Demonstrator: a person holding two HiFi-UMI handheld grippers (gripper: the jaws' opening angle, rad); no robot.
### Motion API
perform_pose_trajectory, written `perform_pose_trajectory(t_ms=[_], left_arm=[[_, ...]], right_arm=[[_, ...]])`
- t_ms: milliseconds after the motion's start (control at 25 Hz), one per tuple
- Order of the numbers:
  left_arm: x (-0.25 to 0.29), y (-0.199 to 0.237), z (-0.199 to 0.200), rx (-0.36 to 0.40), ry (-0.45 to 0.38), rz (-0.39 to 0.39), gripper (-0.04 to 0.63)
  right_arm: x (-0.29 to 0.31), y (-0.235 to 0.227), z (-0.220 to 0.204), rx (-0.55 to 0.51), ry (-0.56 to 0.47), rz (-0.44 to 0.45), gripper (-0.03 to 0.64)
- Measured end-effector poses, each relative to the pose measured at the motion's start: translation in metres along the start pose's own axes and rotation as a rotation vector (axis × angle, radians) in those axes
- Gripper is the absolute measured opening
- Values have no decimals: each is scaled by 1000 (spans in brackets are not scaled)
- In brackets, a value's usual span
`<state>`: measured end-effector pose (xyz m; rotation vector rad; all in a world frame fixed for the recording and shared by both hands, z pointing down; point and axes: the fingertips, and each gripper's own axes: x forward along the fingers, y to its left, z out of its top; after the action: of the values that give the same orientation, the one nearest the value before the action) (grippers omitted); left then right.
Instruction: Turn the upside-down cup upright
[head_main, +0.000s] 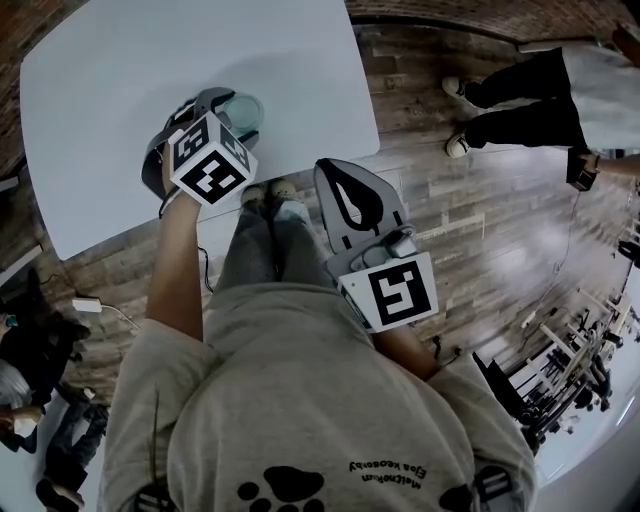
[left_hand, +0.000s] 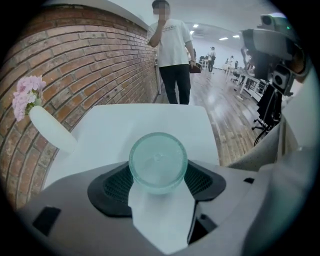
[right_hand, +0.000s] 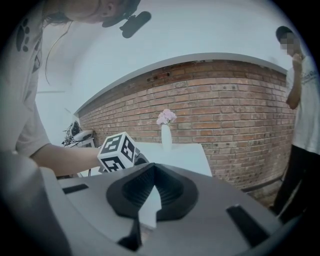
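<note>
White table (head_main: 150, 60) fills 10 to 12 o'clock in the head view. Cup (head_main: 245, 110) stands base-up near its 5 o'clock edge. Open wood floor (head_main: 470, 240) at 3 o'clock, 1 bystander's legs (head_main: 520, 100) at 2. Left gripper (left_hand: 159, 172): jaws spread, cup between the pads. Right gripper (right_hand: 154, 170): off the table, jaws together, empty. Shirt print (head_main: 385, 470) unreadable. In the left gripper view, brick wall (left_hand: 75, 65) at 10 o'clock, vase (left_hand: 50, 131) at 9.
</note>
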<state>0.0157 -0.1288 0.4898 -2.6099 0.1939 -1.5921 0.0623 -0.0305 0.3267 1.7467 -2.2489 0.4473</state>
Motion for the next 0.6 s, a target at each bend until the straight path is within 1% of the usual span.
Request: perform_pose_trajectory(t_ms=[400,600], left_arm=[[6,0,3,-53,-51,-40,324],[8,-1,3,-62,-53,-40,324]], right_arm=[[-5,0,1,1,2,-13,6],[-6,1,-3,-1,6,-10,6]])
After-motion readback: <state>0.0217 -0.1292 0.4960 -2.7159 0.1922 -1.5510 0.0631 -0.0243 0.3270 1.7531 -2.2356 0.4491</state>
